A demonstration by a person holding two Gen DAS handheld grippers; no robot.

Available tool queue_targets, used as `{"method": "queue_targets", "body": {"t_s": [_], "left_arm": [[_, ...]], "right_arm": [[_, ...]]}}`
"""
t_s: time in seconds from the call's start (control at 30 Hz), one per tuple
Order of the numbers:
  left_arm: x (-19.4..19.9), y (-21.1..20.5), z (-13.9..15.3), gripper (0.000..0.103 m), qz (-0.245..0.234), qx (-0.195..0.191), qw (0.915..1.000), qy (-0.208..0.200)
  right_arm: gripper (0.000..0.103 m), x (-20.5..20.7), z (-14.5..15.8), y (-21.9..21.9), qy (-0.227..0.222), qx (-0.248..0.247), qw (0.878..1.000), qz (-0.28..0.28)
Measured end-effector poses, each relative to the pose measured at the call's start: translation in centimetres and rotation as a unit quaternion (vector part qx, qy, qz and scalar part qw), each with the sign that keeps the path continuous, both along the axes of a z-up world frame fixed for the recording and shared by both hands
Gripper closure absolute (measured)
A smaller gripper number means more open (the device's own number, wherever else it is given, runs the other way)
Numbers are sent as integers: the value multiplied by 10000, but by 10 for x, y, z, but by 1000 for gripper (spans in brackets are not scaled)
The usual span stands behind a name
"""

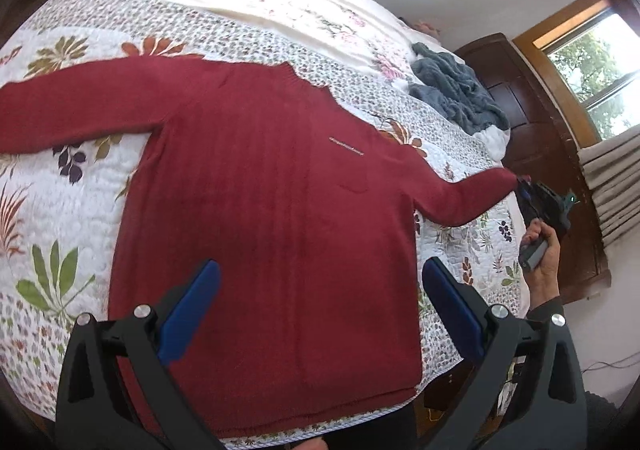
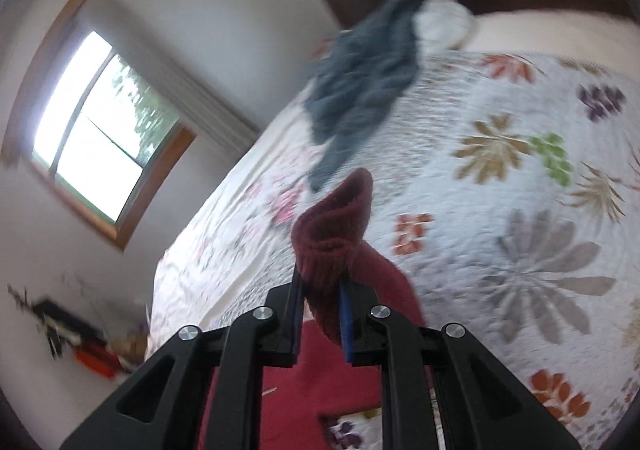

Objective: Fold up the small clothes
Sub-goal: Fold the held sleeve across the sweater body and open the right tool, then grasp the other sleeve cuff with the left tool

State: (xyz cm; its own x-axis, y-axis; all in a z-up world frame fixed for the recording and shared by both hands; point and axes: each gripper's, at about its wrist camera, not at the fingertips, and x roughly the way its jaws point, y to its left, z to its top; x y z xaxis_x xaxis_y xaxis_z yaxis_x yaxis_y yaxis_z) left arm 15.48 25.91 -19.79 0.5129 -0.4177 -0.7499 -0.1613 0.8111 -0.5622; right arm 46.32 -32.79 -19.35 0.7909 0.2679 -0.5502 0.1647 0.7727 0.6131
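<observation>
Item one, nearest me: a dark red knit sweater [image 1: 264, 218] spread flat, front up, on the bed, hem toward me at the near edge, both sleeves stretched out sideways, a small pale label line across the chest. Item two: my left gripper [image 1: 320, 314], hovering over the lower body of the sweater with its blue-padded fingers [image 1: 192, 310] spread wide, touching nothing and holding nothing. Item three: my right gripper [image 2: 320, 314], out at the right edge of the bed, fingers closed tight on the ribbed cuff [image 2: 332, 234] of the sweater's right sleeve, the cuff bunched and standing up between the pads, lifted off the cover; my hand [image 1: 544, 254] wraps its handle. Item four, farther on: a crumpled grey-blue garment [image 1: 456, 90] heaped near the head of the bed, well apart from the sweater. Item five, the surface: a white quilted bedcover [image 1: 80, 178] printed with leaves and flowers, a plain cream floral sheet beyond it. Item six, the room: a dark wooden headboard [image 1: 516, 106], white walls, a wood-framed window [image 2: 96, 130] with greenery outside, and pleated curtains [image 1: 612, 186] beside it.
</observation>
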Motion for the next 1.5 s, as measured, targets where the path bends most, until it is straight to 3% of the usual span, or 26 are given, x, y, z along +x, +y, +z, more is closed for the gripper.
{"method": "queue_targets", "body": {"t_s": [0.17,0.37,0.6,0.8,0.87,0.93,1.07,1.23,1.3,1.37,1.5], "left_arm": [[17,-4,10,3,-113,139,9997,-152],[48,-8,14,3,-205,192,9994,-192],[89,-23,-2,3,-445,-41,9990,-97],[136,-36,-22,3,-685,-531,9962,3],[154,-40,-31,3,-730,-692,9949,99],[174,-43,-45,3,-744,-1041,9914,261],[220,-58,-89,3,-738,-1804,9778,767],[268,-93,-150,3,-754,-2209,9612,1472],[278,-104,-169,3,-620,-2091,9598,1768],[286,-117,-183,3,-619,-2277,9531,1896],[299,-132,-202,4,-572,-2278,9479,2154]], "right_arm": [[88,3,9,71,-112,-445,9980,440],[88,15,-10,159,10,-954,9911,930],[88,25,-77,254,421,-1797,9706,1547],[87,21,-142,310,858,-2310,9469,2066],[77,18,-159,320,1031,-2361,9394,2263],[53,9,-164,320,1064,-2336,9366,2386],[48,-25,-155,297,917,-2110,9472,2231],[46,-106,-147,255,844,-1355,9680,1934],[45,-135,-150,245,839,-1152,9730,1815],[45,-156,-156,239,878,-915,9765,1742],[45,-185,-167,233,802,-441,9822,1639]]}}
